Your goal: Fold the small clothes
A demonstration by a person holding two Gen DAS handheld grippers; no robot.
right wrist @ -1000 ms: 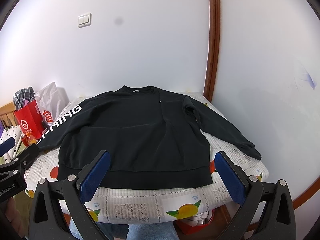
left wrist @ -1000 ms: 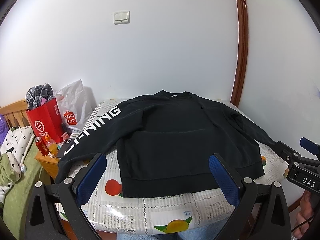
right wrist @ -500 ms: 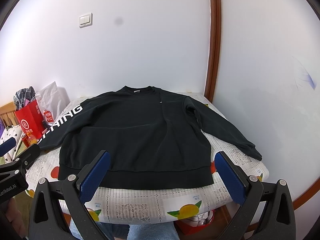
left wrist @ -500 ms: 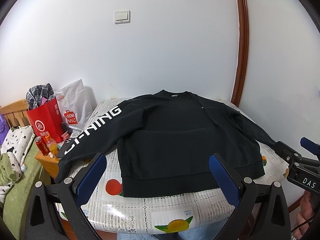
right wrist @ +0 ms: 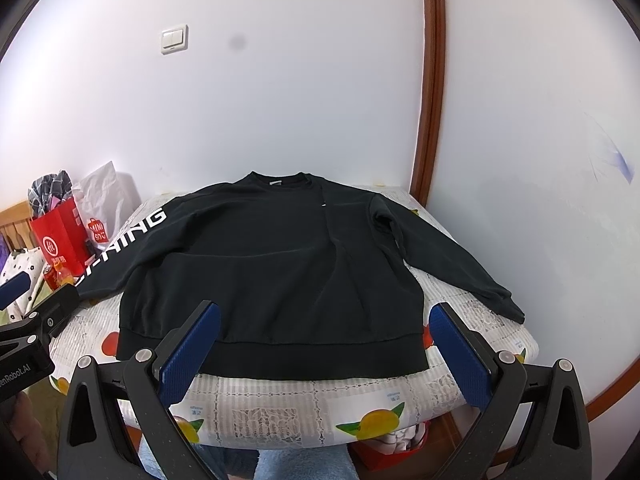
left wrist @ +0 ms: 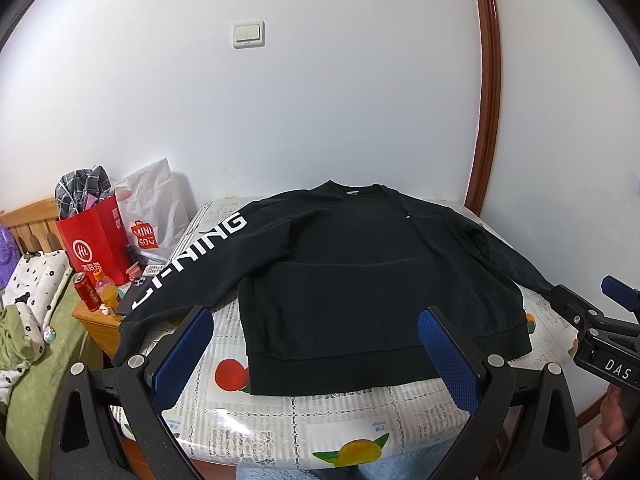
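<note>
A black sweatshirt (left wrist: 360, 272) (right wrist: 264, 272) lies flat on the table, front up, hem toward me, both sleeves spread out. White lettering runs down its left sleeve (left wrist: 192, 256), which hangs over the table's left edge. The right sleeve (right wrist: 452, 264) reaches toward the table's right corner. My left gripper (left wrist: 316, 324) hovers open in front of the hem, nothing between its blue pads. My right gripper (right wrist: 326, 320) is also open and empty, held before the hem. Each gripper shows at the edge of the other's view.
The table (right wrist: 304, 408) wears a white fruit-print cloth and stands against a white wall with a brown door frame (left wrist: 490, 80). At the left stand a red paper bag (left wrist: 94, 248), a white shopping bag (left wrist: 154, 208), a can and a bottle on a wooden nightstand (left wrist: 94, 318), and a bed.
Both views have shifted very slightly; the sweatshirt and both open grippers stay as they were.
</note>
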